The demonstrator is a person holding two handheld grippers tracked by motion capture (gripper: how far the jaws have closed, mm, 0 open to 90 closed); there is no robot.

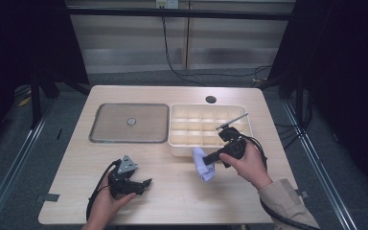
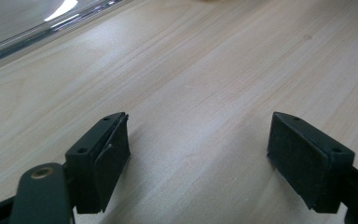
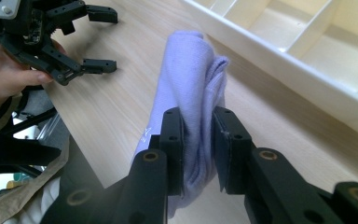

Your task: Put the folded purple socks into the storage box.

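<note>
The right gripper (image 3: 198, 140) has its jaws clamped on the folded purple cloth (image 3: 191, 88), lifted just beside the divided box (image 1: 210, 125). Placing it inside 1 compartment is probably what remains. The left gripper (image 2: 198, 154) rests open and empty, well apart from the box.

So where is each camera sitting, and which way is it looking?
High view: above the person's side, looking forward and down on the table; forearms and both hands show.
Left gripper view: rides the left gripper, looking low across bare wood; its open jaws show.
Right gripper view: rides the right gripper, looking along its jaws, shut on the lilac cloth; the person's other hand shows.
Shared: the high and right gripper views both show the cloth and the white divided box.
</note>
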